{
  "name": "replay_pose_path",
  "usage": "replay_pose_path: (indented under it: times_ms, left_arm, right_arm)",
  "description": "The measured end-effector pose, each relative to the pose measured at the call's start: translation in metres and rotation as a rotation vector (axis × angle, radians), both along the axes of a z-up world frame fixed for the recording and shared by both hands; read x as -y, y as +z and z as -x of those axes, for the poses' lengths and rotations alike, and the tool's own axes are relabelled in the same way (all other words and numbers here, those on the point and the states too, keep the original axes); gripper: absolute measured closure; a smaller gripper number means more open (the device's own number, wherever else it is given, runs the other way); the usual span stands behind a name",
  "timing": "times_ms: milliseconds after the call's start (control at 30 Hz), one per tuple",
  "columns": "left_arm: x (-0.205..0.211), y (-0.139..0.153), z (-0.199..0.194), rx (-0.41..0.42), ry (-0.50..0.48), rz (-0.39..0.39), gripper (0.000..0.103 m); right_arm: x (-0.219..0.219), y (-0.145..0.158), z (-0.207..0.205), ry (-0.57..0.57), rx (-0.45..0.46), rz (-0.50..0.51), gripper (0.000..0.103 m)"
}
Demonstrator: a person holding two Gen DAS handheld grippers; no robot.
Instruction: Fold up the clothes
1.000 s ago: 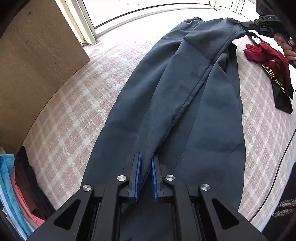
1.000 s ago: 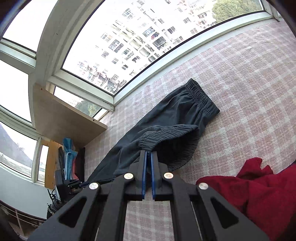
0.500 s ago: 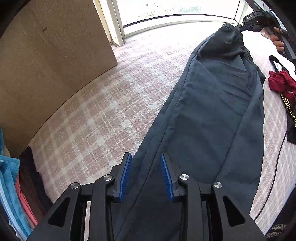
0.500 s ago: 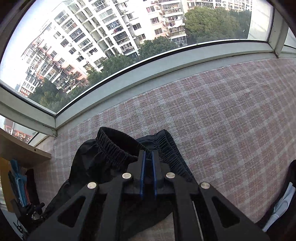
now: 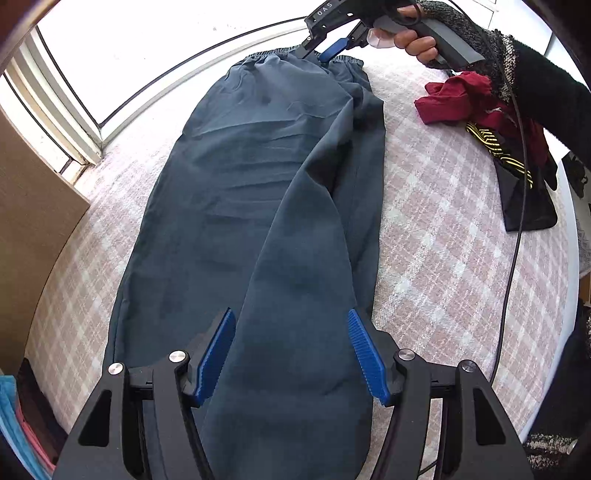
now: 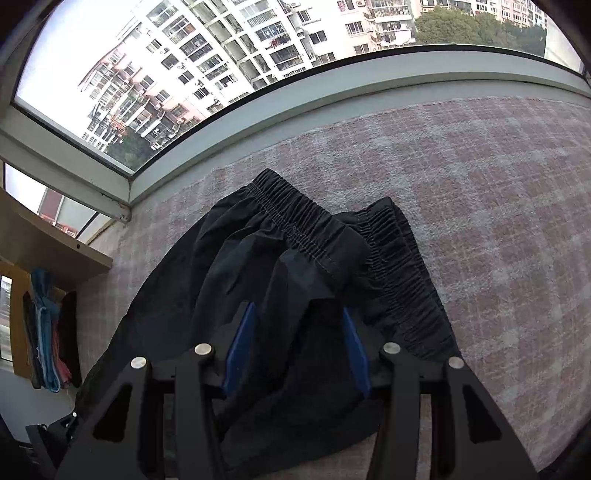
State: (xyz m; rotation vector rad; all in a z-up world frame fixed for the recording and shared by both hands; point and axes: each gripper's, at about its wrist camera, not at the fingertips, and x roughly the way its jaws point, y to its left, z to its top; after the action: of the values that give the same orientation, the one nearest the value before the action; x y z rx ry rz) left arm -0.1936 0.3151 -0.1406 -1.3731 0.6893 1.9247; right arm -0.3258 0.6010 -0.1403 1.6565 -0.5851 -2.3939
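A pair of dark blue-grey trousers lies lengthwise on the pink checked bed cover, one leg folded over the other, the elastic waistband at the far end by the window sill. The left gripper hovers over the near leg end with its jaws spread wide, having just been opening; cloth lies beneath them, not pinched. The right gripper, held in a hand with a dark sleeve, stands at the waistband; its jaws have just been parting too, and the blue pads seem clear of the fabric, though shadow makes this hard to judge. To the right lies a crumpled red garment beside a black one with yellow stripes. At the near left a wooden shelf unit holds stacked clothes in blue, pink and dark colours.
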Motion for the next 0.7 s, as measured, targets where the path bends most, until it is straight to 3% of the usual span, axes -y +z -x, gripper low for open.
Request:
replay_pose_path:
  times_ms: [33, 67, 100, 133, 167, 300, 400, 467, 500, 567, 600, 700]
  left_arm:
    - [-0.005, -0.005, 0.002, 0.005, -0.003, 0.009, 0.043]
    - [-0.009, -0.009, 0.005, 0.01, -0.006, 0.019, 0.045]
    - [-0.01, -0.012, 0.007, 0.036, -0.003, 0.014, 0.059]
    - [-0.008, -0.014, 0.01, 0.073, 0.003, 0.003, 0.083]
    - [-0.005, -0.013, 0.012, 0.095, 0.012, -0.012, 0.09]
    - [0.018, 0.006, 0.019, 0.151, 0.069, -0.125, 0.099]
    - [0.031, 0.026, 0.017, 0.159, 0.086, -0.186, 0.099]
    - [0.032, 0.035, 0.008, 0.18, 0.053, -0.218, 0.099]
    - [0.029, 0.034, 0.002, 0.19, 0.028, -0.22, 0.094]
    - [0.022, 0.028, -0.011, 0.213, -0.01, -0.199, 0.072]
    - [0.019, 0.022, -0.016, 0.229, -0.024, -0.181, 0.065]
    - [0.017, 0.014, -0.024, 0.223, -0.039, -0.13, 0.065]
  right_arm:
    - [-0.001, 0.001, -0.001, -0.003, -0.009, 0.014, 0.097]
    - [-0.002, 0.003, -0.002, -0.006, -0.017, 0.027, 0.1]
    - [-0.004, 0.007, -0.005, -0.011, -0.033, 0.04, 0.1]
    - [-0.005, 0.012, -0.008, -0.009, -0.054, 0.052, 0.1]
    - [-0.006, 0.018, -0.01, -0.011, -0.068, 0.059, 0.1]
    - [-0.011, 0.051, -0.02, -0.014, -0.129, 0.096, 0.1]
    - [-0.015, 0.075, -0.029, -0.012, -0.153, 0.075, 0.1]
    - [-0.02, 0.074, -0.036, -0.019, -0.123, -0.027, 0.1]
    - [-0.02, 0.064, -0.037, -0.01, -0.089, -0.086, 0.098]
    - [-0.031, 0.038, -0.039, -0.021, 0.019, -0.137, 0.097]
    - [-0.042, 0.029, -0.043, -0.053, 0.048, -0.103, 0.096]
    - [-0.066, 0.01, -0.049, -0.132, 0.065, 0.033, 0.089]
